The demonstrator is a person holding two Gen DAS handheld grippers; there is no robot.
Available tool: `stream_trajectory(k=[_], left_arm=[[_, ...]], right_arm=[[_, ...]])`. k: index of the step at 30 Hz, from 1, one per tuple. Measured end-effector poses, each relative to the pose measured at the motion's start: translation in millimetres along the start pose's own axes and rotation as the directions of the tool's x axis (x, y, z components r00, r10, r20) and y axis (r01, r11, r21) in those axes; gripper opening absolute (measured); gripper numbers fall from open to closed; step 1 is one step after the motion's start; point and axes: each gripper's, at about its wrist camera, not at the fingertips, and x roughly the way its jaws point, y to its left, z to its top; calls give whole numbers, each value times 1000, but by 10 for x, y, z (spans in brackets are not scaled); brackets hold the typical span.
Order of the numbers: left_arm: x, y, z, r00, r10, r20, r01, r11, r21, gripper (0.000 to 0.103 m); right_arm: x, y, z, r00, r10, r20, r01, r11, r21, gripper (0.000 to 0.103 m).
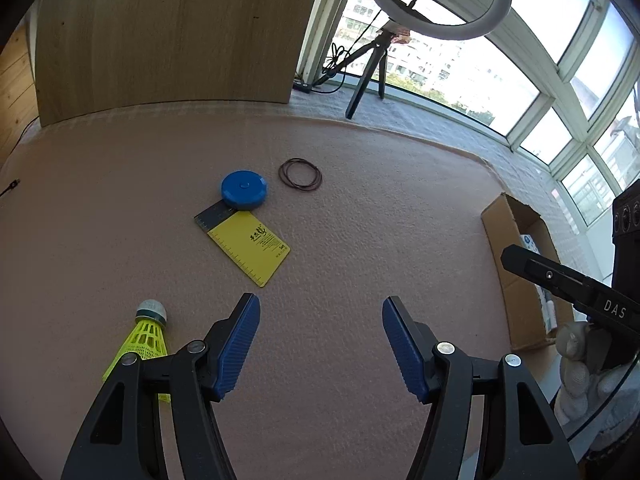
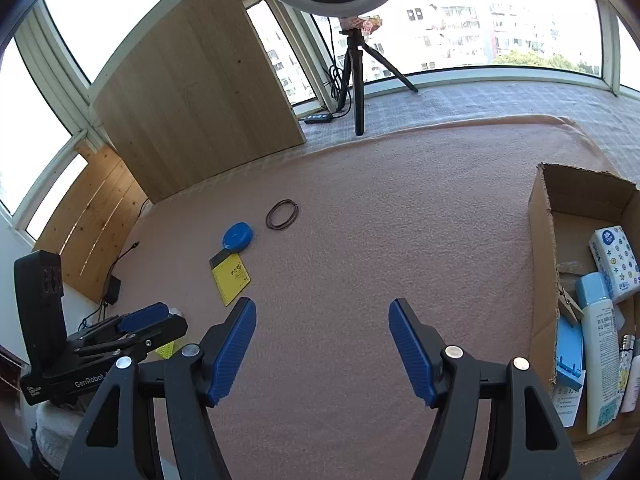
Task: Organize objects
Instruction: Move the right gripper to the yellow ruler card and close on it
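On the pink cloth lie a blue round tape measure, a yellow ruler card with a dark ruler under it, and a bundle of brown rubber bands. A yellow shuttlecock lies just left of my left gripper, which is open and holds nothing. My right gripper is open too, empty, over bare cloth. The same tape measure, card and rubber bands show far left in the right wrist view. The left gripper appears there at the lower left.
A cardboard box at the right holds a tissue pack, a bottle and other small items. A ring light on a tripod and a wooden board stand at the back. A gloved hand holds the right gripper.
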Motion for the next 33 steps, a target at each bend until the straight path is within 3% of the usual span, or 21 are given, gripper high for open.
stream_trajectory(k=[10,16,22,26,33], left_arm=[[-260,569,-290,1000,27,7,-26,993,-114,67],[-367,792,-507,999,46,0,-45,985,-167,67],[-417,998,-675,998,57,-11,-58,975,-216,67],[-443,1133,-713,998,67,-7,-67,968,-242,67],[-477,1264,-753,997,75,-5,-74,962,-263,67]], right_arm=[[847,835,168,983,40,-177,-82,968,-236,65],[1438,1228,175,965,-7,-263,-88,933,-348,65],[1871,1443,202,946,-55,-321,-88,906,-414,65],[2041,1469,232,931,-55,-361,-101,911,-400,65],[2179,1602,214,927,-109,-359,-69,891,-449,66]])
